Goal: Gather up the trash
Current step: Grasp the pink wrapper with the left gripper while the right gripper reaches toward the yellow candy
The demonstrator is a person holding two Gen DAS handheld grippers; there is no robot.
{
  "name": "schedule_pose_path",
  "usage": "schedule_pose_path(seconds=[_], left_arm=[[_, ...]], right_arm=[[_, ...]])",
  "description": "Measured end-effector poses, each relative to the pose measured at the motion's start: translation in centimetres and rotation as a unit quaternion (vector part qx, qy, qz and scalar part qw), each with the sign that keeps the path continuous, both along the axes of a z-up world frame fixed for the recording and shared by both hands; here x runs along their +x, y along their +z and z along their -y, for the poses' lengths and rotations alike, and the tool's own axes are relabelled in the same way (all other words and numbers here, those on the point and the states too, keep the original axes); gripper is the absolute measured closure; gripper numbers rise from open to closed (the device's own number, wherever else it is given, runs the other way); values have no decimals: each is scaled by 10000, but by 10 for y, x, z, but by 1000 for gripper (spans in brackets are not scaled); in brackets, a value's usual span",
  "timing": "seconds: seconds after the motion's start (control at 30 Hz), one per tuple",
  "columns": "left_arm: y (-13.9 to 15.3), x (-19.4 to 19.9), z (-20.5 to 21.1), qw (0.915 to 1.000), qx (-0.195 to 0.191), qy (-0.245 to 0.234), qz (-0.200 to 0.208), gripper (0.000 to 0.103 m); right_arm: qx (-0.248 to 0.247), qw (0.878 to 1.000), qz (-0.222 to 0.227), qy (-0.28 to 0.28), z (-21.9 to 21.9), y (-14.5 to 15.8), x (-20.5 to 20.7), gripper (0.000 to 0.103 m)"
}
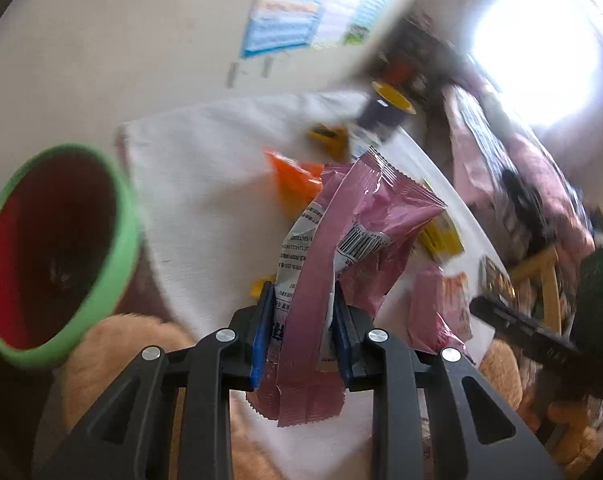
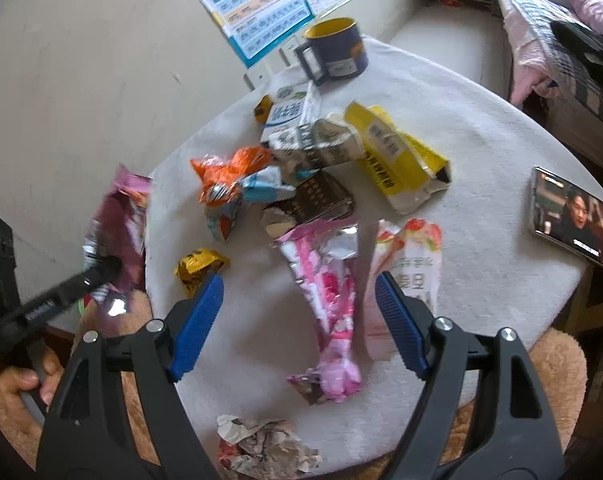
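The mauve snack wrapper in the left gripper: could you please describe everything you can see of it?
The mauve snack wrapper is a crinkled, glossy foil-like packet with serrated ends, a white panel of small print and a barcode. It looks empty and flattened, creased lengthwise. The left gripper is shut on its lower part, blue pads pressing both sides, its torn end hanging below them. It is lifted off the white tablecloth, near the green-rimmed bin. The right wrist view shows it held beyond the table's edge.
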State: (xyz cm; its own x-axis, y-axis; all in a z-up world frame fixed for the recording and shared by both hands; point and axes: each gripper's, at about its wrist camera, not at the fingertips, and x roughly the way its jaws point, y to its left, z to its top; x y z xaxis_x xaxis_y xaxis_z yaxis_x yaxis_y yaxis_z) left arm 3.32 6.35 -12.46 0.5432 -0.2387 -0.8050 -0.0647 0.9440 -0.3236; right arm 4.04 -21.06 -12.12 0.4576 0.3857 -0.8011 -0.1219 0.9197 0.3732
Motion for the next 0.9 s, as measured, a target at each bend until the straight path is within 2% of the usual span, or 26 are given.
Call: schedule_pose_path(seconds=[0.13, 0.3, 0.47, 0.73, 0.8, 0.9], left_arm=[[-1, -11, -23, 9991, 11, 431, 54, 78], [0, -13, -30, 9984, -72, 552, 128, 78], [6, -17, -30, 9984, 11, 505, 246, 78], [4, -25, -44, 9970, -161, 717, 229, 77], [5, -25, -44, 9970, -173, 719, 230, 77], [4, -25, -44, 9972, -161, 694, 232, 77]], right_arm=[[-185, 9993, 19, 325, -25, 0, 1, 27], [-422, 9951, 107, 889, -66, 3, 12, 27], [-501, 9883, -281, 1414, -109, -20, 36, 27], [-622, 9802, -768, 1714, -142, -57, 67, 27], [-587, 9791, -893, 1731, -145, -66, 71, 29], [-507, 9792, -876, 1756, -147, -69, 71, 39]])
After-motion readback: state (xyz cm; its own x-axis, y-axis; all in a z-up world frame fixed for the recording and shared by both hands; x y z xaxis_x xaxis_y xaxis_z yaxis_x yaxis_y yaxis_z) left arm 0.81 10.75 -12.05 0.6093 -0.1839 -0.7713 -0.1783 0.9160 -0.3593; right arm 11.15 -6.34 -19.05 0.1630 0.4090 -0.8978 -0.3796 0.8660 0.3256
